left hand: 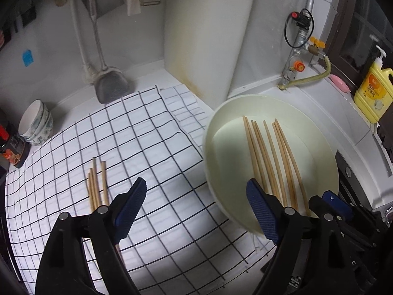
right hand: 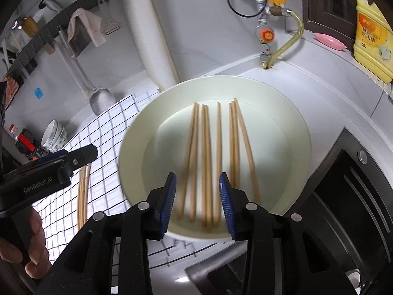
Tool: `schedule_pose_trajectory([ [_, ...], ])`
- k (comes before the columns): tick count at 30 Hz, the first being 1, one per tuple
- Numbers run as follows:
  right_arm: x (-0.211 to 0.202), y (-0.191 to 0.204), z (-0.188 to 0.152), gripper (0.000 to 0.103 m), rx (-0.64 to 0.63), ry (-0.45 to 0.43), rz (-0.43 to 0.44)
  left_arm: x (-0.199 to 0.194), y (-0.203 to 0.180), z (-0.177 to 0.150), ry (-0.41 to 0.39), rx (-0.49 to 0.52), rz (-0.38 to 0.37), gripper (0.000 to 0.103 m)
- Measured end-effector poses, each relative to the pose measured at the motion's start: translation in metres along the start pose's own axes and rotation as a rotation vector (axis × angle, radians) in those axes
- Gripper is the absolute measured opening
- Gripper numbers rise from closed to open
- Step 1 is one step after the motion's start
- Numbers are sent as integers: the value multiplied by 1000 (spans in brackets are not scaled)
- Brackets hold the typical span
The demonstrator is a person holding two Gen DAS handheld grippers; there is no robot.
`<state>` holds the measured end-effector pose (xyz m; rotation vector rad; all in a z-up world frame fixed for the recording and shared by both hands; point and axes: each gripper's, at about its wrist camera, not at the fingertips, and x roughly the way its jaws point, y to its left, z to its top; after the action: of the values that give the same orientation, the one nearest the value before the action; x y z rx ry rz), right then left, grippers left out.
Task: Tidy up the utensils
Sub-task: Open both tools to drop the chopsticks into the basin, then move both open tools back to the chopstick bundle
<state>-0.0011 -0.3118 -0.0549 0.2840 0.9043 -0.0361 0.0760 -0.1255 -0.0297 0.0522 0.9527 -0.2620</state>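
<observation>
Left gripper (left hand: pixel 196 204) spread wide and empty above checked white cloth (left hand: pixel 157 147), right gripper (right hand: pixel 197 205) half-spread, pinching nothing, over loose wooden chopsticks (right hand: pixel 217 162) in round cream basin (right hand: pixel 137 147), probably for gathering.

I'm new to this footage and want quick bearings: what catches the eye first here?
A big cream bowl on the counter holds a row of wooden chopsticks. To its left, a few more chopsticks lie on a white grid-patterned cloth. A yellow detergent bottle stands at far right.

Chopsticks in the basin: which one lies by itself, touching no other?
The single chopstick in the middle of the white basin, with clear gaps both sides; the others lie in pairs or bunches.
</observation>
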Motion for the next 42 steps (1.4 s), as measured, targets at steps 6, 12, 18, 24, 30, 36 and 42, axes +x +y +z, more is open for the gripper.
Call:
schedule_pose_trajectory([
  [6, -4, 28, -3, 41, -43, -1, 24, -14, 24, -6, -19, -27, 20, 87],
  [12, -3, 61, -8, 47, -88, 3, 59, -26, 57, -17, -24, -50, 56, 88],
  [18, 1, 94, -11, 50, -134, 12, 103, -34, 107, -35, -3, -116, 99, 92],
  [24, 18, 129, -20, 50, -192, 53, 136, -30, 158, -63, 46, -185, 183, 92],
  [30, 43, 164, -35, 50, -254, 104, 158, -27, 196, -83, 55, -249, 224, 93],
  [36, 74, 194, -50, 50, -300, 149, 161, -14, 215, -97, 74, -269, 217, 93],
  [42, 107, 218, -60, 50, -329, 184, 154, 0, 228, -108, 94, -251, 214, 93],
])
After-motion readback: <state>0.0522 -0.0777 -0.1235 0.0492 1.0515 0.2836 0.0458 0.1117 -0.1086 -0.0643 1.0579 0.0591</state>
